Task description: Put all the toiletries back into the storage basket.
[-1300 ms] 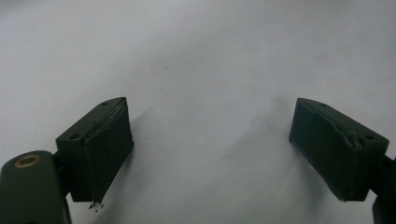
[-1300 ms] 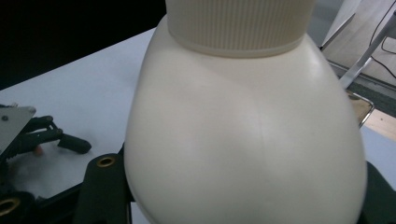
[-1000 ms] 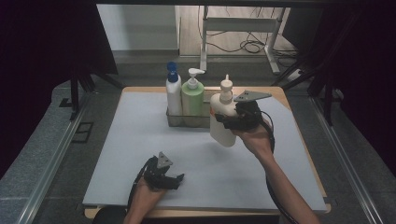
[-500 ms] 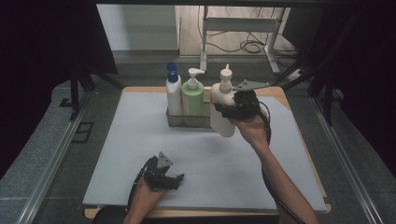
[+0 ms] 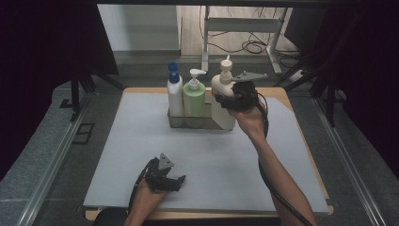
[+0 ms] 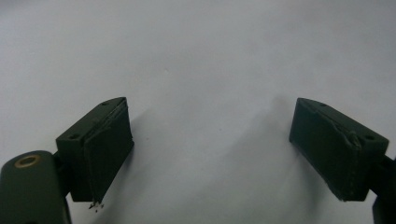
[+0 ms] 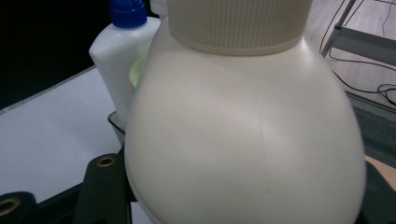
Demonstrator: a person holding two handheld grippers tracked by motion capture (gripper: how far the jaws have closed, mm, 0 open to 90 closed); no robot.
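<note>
Jaws of the right gripper [image 5: 225,100] clamp the cream bottle [image 5: 222,101] — left gripper [image 5: 175,182] gapes empty.

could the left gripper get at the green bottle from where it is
Probably yes: the left gripper rests open on the bare mat, nothing between it and the green bottle, though the tray's front wall covers the bottle's base.

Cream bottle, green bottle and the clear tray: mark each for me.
cream bottle [image 5: 223,110], high view, on its lower body.
green bottle [image 5: 193,100], high view, on its body.
clear tray [image 5: 175,122], high view, on its front left wall.
</note>
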